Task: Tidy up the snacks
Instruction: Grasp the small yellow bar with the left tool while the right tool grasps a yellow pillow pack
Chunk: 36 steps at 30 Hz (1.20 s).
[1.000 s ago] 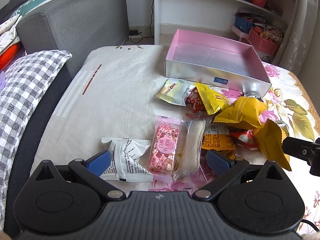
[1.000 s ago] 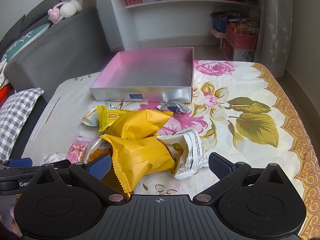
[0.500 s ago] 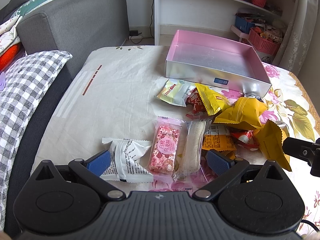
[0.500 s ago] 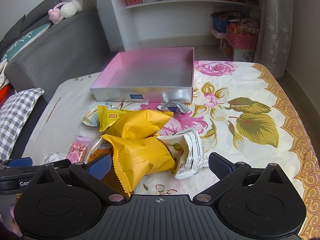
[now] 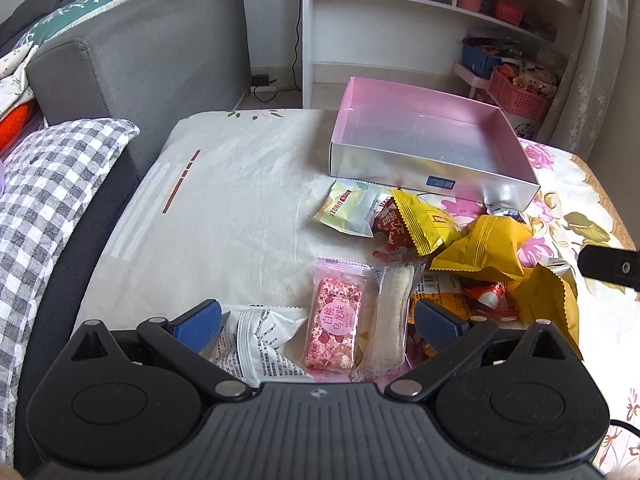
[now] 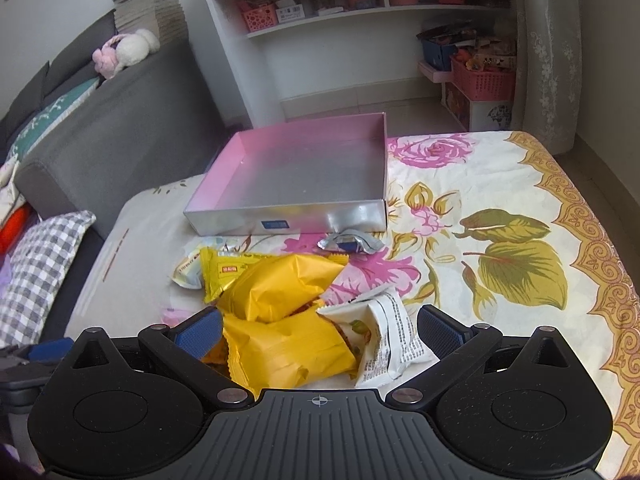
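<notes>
A pile of snack packets lies on the cloth-covered table before an empty pink-lined silver box [image 5: 424,148] [image 6: 304,168]. My left gripper [image 5: 318,320] is open over a pink nougat packet [image 5: 335,325], a pale clear-wrapped bar [image 5: 392,316] and a white printed packet [image 5: 260,350]. My right gripper [image 6: 320,330] is open over a yellow packet [image 6: 288,350] and a white printed packet [image 6: 384,334]. Another yellow packet [image 6: 280,286] [image 5: 482,250] lies just beyond. A small silver wrapper [image 6: 350,242] lies by the box front.
A grey sofa [image 5: 132,72] and checked cushion [image 5: 52,184] stand at the left. A white shelf unit [image 6: 360,20] with baskets stands behind the table. The right gripper's finger [image 5: 608,266] shows at the right edge of the left wrist view.
Both grippers have tilted up slightly and moved a little forward, so the packets sit lower in view. Nothing was taken hold of.
</notes>
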Tool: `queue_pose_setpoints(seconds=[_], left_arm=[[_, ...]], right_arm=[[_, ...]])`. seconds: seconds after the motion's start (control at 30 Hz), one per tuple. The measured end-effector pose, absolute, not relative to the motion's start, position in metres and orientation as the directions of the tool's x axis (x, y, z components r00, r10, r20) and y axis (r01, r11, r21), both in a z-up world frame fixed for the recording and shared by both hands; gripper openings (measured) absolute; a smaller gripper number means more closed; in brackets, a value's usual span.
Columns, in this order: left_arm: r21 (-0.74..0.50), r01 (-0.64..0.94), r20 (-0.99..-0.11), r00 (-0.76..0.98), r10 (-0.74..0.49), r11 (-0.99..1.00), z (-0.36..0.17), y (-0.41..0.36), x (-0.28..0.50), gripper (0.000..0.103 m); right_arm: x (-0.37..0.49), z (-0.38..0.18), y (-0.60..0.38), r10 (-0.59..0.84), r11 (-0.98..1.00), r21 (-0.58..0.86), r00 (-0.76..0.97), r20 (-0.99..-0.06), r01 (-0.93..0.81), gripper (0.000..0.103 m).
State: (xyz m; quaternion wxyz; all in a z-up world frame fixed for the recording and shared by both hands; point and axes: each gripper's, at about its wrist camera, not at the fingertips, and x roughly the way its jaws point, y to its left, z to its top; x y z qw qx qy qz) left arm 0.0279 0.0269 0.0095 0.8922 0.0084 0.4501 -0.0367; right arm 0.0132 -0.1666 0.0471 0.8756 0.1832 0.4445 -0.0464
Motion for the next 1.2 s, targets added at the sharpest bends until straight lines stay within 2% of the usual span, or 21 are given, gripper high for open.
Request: queue_pose_setpoints(seconds=[0.17,0.3,0.43,0.73,0.8,0.87,1.07,1.2], left_arm=[[-0.067,0.111,-0.805,0.582,-0.119,0.992,0.006,0.032,0.042,0.102],[-0.162,0.134,-0.797,0.567,-0.209,0.978,0.005,0.037,0.056,0.092],[-0.291,0.128,-0.765,0.563,-0.311,0.948,0.003,0.04,0.071,0.086],[-0.456,0.137,-0.706,0.546,-0.451,0.88,-0.013,0.03,0.097,0.056],[-0.476,0.146,-0.696,0.541,-0.473,0.867,-0.016,0.026,0.1,0.048],[-0.479,0.161,-0.687,0.543,-0.483,0.863,-0.018,0.022,0.103,0.045],[-0.463,0.206,-0.675,0.548,-0.493,0.862,-0.026,0.013,0.114,0.042],[-0.465,0.225,-0.675,0.535,-0.508,0.856,-0.03,0.01,0.117,0.038]], right_arm=[[0.029,0.044,-0.188,0.114,0.881,0.373,0.636,-0.763,0.29,0.103],[0.043,0.029,-0.202,0.186,0.818,0.476,0.636,-0.749,0.321,0.103],[0.055,0.006,-0.212,0.283,0.726,0.585,0.618,-0.733,0.361,0.102],[0.066,-0.013,-0.209,0.344,0.67,0.641,0.607,-0.716,0.376,0.094],[0.067,-0.015,-0.207,0.35,0.671,0.641,0.604,-0.716,0.371,0.091],[0.069,-0.018,-0.207,0.357,0.67,0.644,0.601,-0.715,0.369,0.087],[0.072,-0.028,-0.208,0.364,0.653,0.656,0.603,-0.71,0.378,0.073],[0.074,-0.033,-0.21,0.38,0.632,0.68,0.616,-0.69,0.372,0.07]])
